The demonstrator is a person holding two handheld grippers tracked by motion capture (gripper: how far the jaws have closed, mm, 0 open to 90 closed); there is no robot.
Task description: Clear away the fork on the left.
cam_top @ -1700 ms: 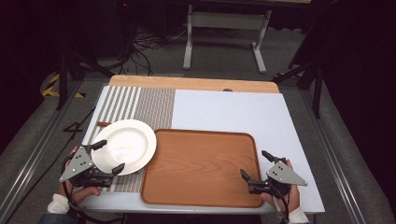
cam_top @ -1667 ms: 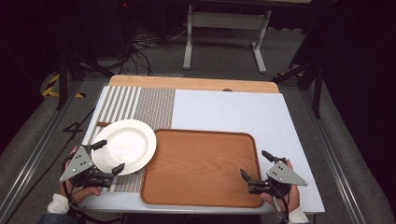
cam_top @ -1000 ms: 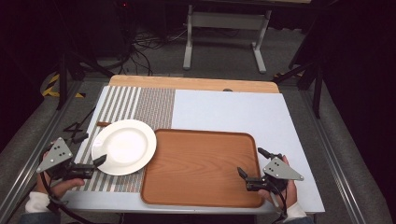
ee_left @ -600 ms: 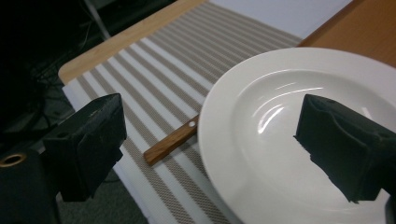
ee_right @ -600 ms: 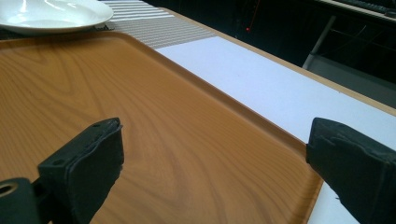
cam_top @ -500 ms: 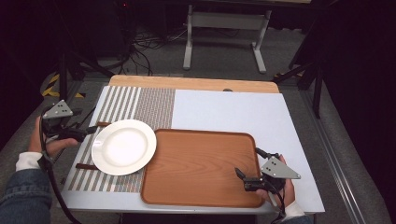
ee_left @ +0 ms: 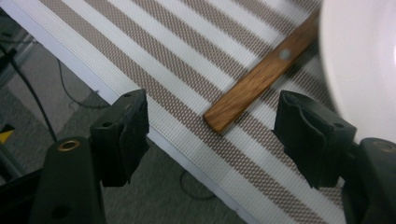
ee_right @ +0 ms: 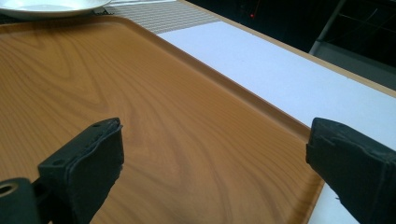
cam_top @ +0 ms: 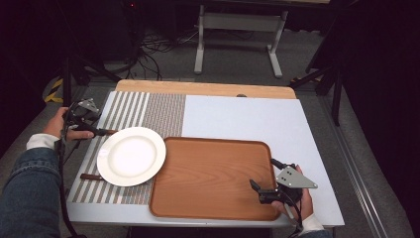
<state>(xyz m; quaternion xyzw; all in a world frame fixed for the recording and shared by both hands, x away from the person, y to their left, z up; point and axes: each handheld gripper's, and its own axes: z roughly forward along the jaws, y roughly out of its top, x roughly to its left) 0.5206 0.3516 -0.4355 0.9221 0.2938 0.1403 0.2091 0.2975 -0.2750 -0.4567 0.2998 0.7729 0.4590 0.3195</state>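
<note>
1. High view: the desk (cam_top: 237,116) carries a wooden tray (cam_top: 210,176) at its near middle.
2. A white plate (cam_top: 131,155) lies left, on a striped mat (cam_top: 148,111).
3. Left tongs (ee_left: 215,126) gape wide around a wooden handle (ee_left: 259,77), not touching it.
4. Right tongs (ee_right: 212,172) gape empty over the tray's right rim.

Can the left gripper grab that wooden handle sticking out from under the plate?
Probably yes. The left gripper is open, and the wooden handle lies bare on the striped mat between its jaws; only its far end runs under the white plate.
</note>
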